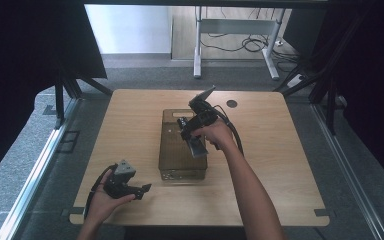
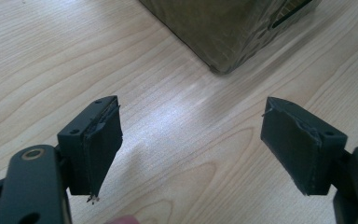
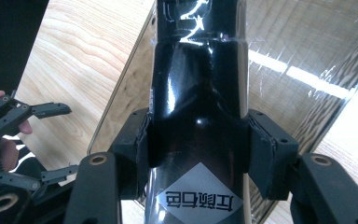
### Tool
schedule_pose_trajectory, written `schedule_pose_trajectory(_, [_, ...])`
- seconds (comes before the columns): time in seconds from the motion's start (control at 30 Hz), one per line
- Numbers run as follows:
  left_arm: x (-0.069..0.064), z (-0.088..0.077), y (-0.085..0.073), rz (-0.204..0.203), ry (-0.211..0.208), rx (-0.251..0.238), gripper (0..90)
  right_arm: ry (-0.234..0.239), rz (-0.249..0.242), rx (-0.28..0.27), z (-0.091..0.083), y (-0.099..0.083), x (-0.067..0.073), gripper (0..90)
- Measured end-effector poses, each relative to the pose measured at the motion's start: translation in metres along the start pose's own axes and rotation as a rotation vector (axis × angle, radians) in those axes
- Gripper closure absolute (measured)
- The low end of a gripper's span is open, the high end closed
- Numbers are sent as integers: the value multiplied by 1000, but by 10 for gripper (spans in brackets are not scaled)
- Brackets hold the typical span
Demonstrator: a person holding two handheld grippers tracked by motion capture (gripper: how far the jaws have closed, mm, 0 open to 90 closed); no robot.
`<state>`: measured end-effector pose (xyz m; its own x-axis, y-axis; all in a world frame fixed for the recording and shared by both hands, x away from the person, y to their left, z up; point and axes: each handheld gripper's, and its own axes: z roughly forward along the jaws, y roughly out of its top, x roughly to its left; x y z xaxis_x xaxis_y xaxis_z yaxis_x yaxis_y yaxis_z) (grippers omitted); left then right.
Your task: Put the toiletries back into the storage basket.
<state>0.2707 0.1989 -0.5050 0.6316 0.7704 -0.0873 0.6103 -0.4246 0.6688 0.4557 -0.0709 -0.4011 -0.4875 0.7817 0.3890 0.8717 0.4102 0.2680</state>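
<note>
Over our wooden surface (image 1: 130, 125), our right gripper (image 3: 198, 140) pinches a black bottle (image 3: 198, 93) above the tinted box (image 1: 172, 150); our left gripper (image 2: 191, 140) rests spread.

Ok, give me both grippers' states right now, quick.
Left gripper: open, nothing between its jaws, low over the table.
Right gripper: shut on the black bottle, above the tinted box.

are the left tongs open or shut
Open: the left tongs stand wide apart over bare table, nothing between them.
</note>
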Motion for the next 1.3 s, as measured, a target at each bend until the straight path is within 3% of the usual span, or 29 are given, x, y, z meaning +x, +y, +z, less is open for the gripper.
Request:
schedule_pose_trajectory(0.73, [0,2,0,3,-5,7,209,-14,3,25,22,8,7,461])
schedule_pose_trajectory(1.07, [0,1,0,0,-7,5,209,-30,24,23,35,12,13,461])
schedule_pose_trajectory(1.3, [-2,2,0,8,-11,5,209,-12,43,23,46,14,16,461])
